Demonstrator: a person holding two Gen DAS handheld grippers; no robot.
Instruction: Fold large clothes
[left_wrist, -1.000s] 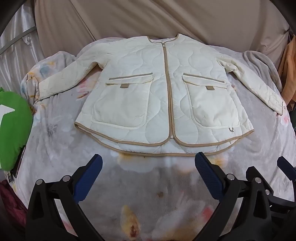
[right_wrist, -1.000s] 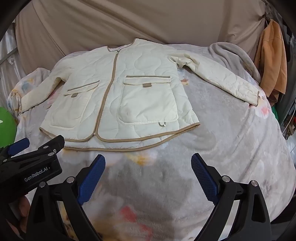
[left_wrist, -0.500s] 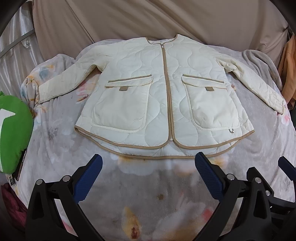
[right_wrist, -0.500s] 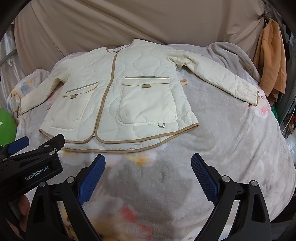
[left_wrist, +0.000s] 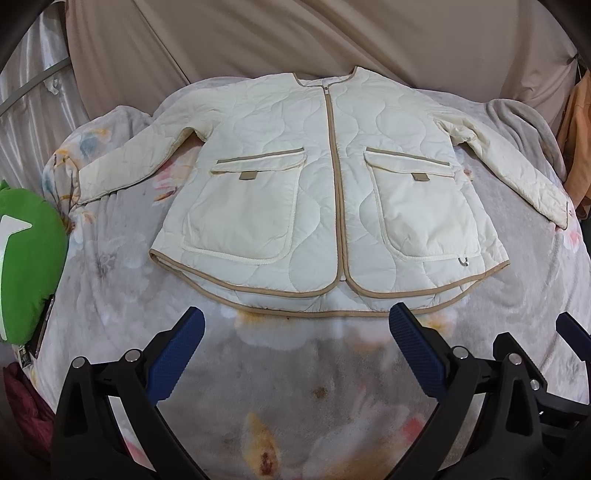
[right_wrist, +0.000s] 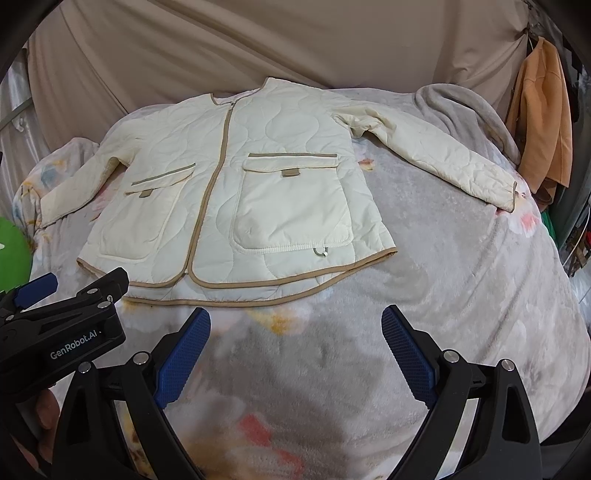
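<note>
Only "GenRobot.AI" is reading clearly, printed on the left gripper (right_wrist: 37, 291) as it is showing in the right wrist view. Both it and the right gripper (right_wrist: 295, 350) are hovering with jaws spread apart, gripping nothing, while the cream quilted jacket (left_wrist: 328, 192) is lying flat, zipped, on the floral blanket (left_wrist: 295, 387) beyond their 2 pairs of fingertips.

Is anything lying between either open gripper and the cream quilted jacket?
Nothing visible: only bare floral blanket separates the left gripper and right gripper from the cream quilted jacket, which lies flat.
</note>
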